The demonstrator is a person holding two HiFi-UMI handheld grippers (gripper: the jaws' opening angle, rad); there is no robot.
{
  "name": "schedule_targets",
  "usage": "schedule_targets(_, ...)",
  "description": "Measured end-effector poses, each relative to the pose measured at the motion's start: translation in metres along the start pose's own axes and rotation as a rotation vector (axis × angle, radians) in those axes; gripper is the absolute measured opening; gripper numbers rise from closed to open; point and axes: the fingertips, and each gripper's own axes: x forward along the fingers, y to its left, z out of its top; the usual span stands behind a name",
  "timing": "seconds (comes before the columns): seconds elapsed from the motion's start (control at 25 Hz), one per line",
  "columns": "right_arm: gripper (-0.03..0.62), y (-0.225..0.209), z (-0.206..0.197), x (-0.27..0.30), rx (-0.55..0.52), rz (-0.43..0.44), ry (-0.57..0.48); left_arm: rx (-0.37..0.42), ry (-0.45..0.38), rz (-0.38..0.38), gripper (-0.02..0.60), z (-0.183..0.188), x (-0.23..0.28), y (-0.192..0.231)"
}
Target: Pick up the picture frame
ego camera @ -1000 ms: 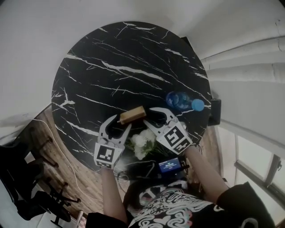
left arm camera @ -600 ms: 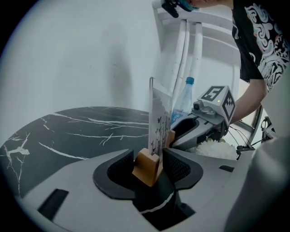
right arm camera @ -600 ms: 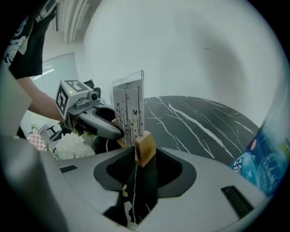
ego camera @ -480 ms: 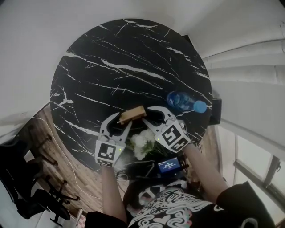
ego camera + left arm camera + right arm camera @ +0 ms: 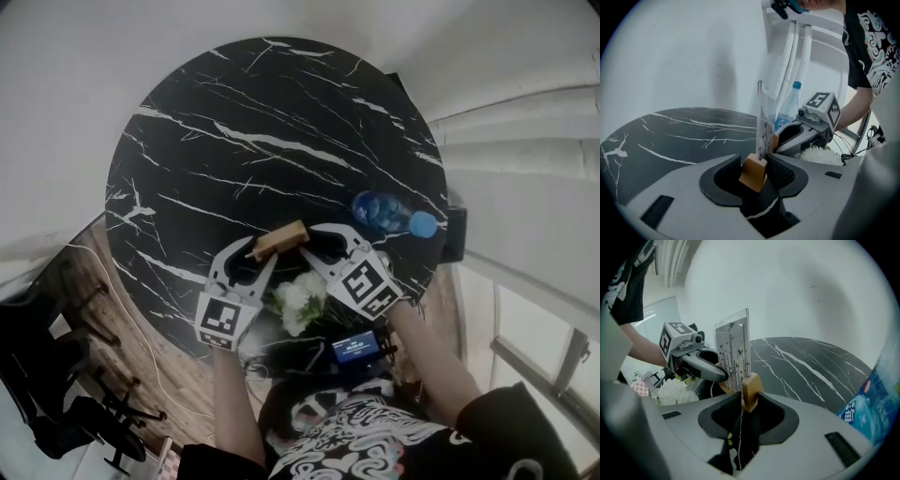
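The picture frame [image 5: 278, 241], a clear printed pane in a wooden base, stands upright near the front edge of the round black marble table [image 5: 234, 141]. My left gripper [image 5: 251, 255] is at its left end. In the left gripper view the jaws [image 5: 753, 171] are closing round the wooden base [image 5: 754, 174], with a sliver of gap on the left. My right gripper [image 5: 311, 246] is at the other end. Its jaws [image 5: 750, 401] look pinched on the base block [image 5: 751, 389], and the pane [image 5: 733, 350] rises above them.
A blue-capped water bottle [image 5: 384, 214] lies on the table just right of my right gripper. White flowers [image 5: 300, 300] sit at the table's near edge between the two grippers. A small device with a blue screen [image 5: 356, 349] is below them. Chairs [image 5: 56, 394] stand on the wooden floor at left.
The left gripper's jaws have drawn a little closer round the frame's left end. The frame, the right gripper and the bottle stay where they were.
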Motion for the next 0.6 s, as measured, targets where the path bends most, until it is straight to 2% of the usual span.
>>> schedule_targets(0.28,0.107,-0.0002,0.0037,-0.0022,-0.015,0.006,0.012,-0.107,-0.045,-0.005,0.166,0.0079,-0.0025,0.0036)
schedule_targets(0.6,0.107,0.0004,0.004,-0.0062,-0.005,-0.009,0.009,-0.108,-0.044,-0.012,0.164,0.01,-0.0032,0.0)
